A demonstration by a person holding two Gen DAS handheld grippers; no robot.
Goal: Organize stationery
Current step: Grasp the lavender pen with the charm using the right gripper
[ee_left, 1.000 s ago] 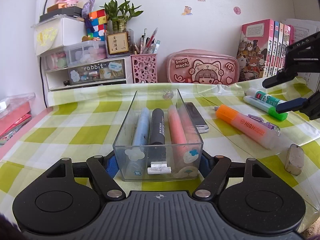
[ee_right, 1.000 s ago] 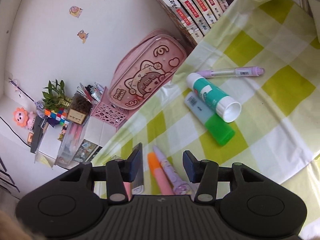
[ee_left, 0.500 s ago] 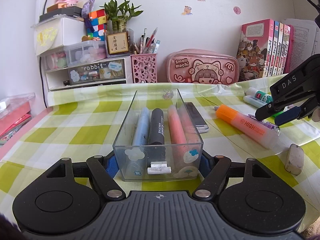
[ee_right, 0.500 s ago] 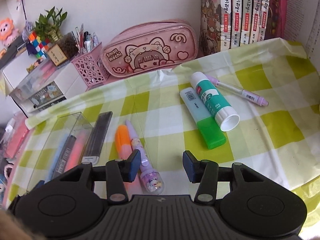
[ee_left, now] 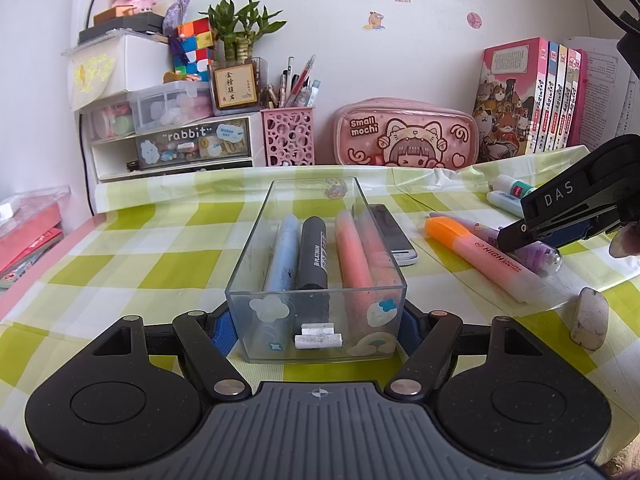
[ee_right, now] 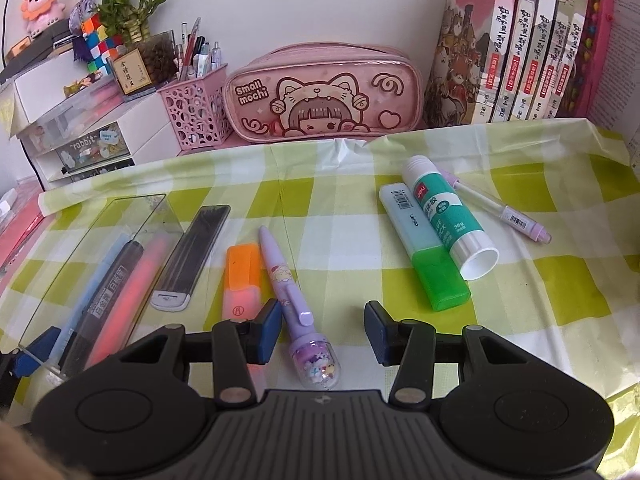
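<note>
My left gripper (ee_left: 316, 328) is shut on the near end of a clear plastic box (ee_left: 316, 289), its blue pads pressed to both side walls. Inside lie a blue marker (ee_left: 282, 252), a black marker (ee_left: 314, 252) and two pink highlighters (ee_left: 356, 256). My right gripper (ee_right: 322, 324) is open and tilted down over the checked cloth. A purple character pen (ee_right: 286, 284) lies between its fingers, close to the left one, untouched. An orange highlighter (ee_right: 240, 276) lies just left of that pen, partly under the left finger. The right gripper (ee_left: 560, 228) also shows in the left wrist view.
A green-capped highlighter (ee_right: 424, 248), a glue stick (ee_right: 444, 216) and a thin lilac pen (ee_right: 504, 212) lie to the right. A flat dark case (ee_right: 192, 252) sits beside the box. A worn eraser (ee_left: 588, 318) lies near the front. Pink pencil case (ee_right: 320, 92), books and drawers line the wall.
The right gripper has rolled upright and come down and left, so the purple pen and orange highlighter now sit at its fingers. The left gripper and box have not moved.
</note>
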